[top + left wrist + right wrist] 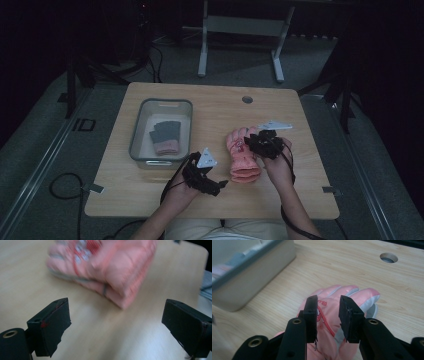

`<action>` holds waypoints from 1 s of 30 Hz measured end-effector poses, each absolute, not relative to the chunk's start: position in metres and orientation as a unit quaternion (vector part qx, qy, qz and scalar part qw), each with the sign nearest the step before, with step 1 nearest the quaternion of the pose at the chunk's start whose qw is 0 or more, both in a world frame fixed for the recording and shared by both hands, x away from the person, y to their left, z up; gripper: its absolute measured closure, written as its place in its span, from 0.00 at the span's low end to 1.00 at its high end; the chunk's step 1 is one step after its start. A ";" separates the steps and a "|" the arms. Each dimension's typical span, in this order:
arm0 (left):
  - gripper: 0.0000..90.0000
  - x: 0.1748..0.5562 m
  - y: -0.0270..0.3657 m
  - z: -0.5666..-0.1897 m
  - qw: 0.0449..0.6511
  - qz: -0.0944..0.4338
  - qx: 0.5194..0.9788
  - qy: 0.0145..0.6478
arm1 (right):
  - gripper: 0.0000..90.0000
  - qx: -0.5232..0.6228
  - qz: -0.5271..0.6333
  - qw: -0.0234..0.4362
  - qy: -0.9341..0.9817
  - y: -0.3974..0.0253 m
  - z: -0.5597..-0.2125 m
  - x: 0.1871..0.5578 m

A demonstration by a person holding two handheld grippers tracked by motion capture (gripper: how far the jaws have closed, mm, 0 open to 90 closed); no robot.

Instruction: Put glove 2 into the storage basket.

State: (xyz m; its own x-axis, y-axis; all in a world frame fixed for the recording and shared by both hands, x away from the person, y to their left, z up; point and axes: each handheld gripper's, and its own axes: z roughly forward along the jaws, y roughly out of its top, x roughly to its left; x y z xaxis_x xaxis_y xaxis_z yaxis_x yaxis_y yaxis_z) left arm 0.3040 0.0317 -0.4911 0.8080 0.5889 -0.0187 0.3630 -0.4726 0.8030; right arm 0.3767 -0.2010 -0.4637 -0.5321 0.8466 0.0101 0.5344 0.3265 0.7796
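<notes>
A pink padded glove (243, 162) lies flat in the middle of the wooden table (210, 107), fingers pointing away from the person. My right gripper (261, 143) hovers over its finger end; in the right gripper view the jaws (328, 301) stand a small gap apart above the glove (352, 293), holding nothing. My left gripper (219, 184) sits by the glove's cuff at the near left. Its jaws (117, 327) are wide open, with the blurred glove (112, 267) just ahead of them.
A grey bin (136, 131) stands on the left half of the table, with a second glove (165, 136), dark-fingered with a pink cuff, lying inside. The bin's wall (254, 277) is close on the right gripper's left. A round hole (247, 99) marks the table's far side.
</notes>
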 end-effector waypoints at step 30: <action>0.40 0.436 -0.014 -0.549 0.401 -0.091 0.799 0.439 | 0.59 0.487 0.346 0.074 0.799 -0.247 -0.526 0.408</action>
State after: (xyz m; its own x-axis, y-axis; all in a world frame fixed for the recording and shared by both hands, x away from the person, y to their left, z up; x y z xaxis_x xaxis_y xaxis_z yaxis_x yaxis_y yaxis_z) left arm 0.4363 -0.0137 -0.5495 0.5974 0.6292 -0.4972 0.7747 -0.2927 0.5604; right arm 0.4081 -0.2467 -0.5259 -0.5146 0.8291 0.2186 0.7265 0.2862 0.6247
